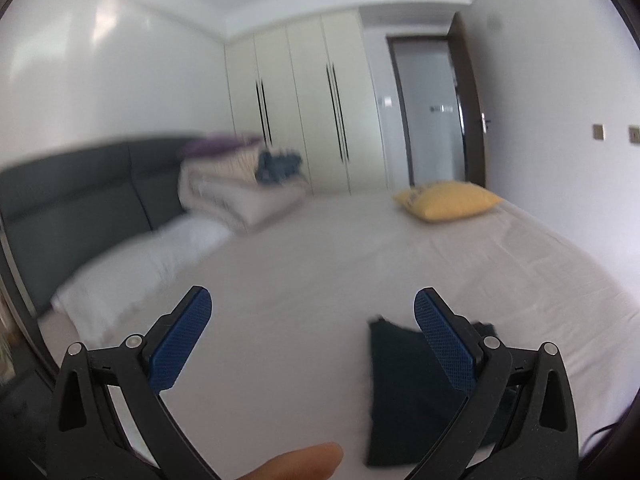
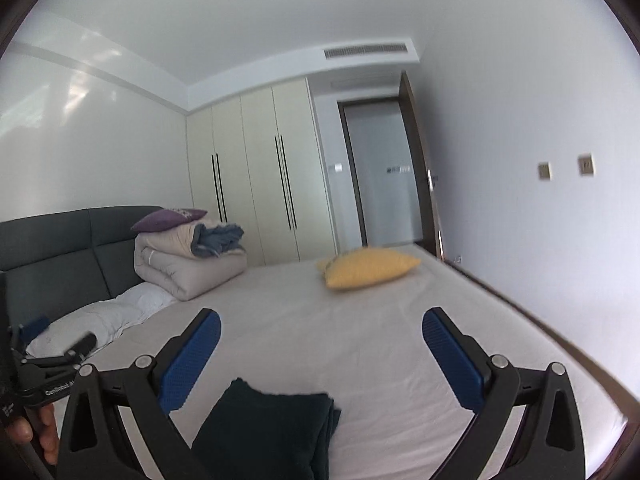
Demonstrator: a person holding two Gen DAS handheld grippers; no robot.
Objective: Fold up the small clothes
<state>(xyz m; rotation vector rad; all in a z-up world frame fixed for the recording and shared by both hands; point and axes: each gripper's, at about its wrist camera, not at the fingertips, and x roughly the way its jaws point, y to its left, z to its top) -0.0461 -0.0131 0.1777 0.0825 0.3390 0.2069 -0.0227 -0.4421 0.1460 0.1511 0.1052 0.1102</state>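
Observation:
A dark folded garment (image 1: 404, 396) lies flat on the beige bed sheet (image 1: 320, 264). In the left wrist view it sits under and behind the right finger. In the right wrist view the garment (image 2: 264, 428) lies low between the fingers, nearer the left one. My left gripper (image 1: 312, 316) is open and empty above the sheet. My right gripper (image 2: 322, 340) is open and empty above the sheet. The left gripper's body (image 2: 52, 368) shows at the left edge of the right wrist view.
A yellow pillow (image 2: 368, 268) lies at the far right of the bed. A folded beige duvet (image 2: 188, 268) with a purple cushion and blue cloth is stacked by the grey headboard (image 2: 60, 256). A white pillow (image 2: 100, 320) lies at the left. Wardrobe and door stand behind.

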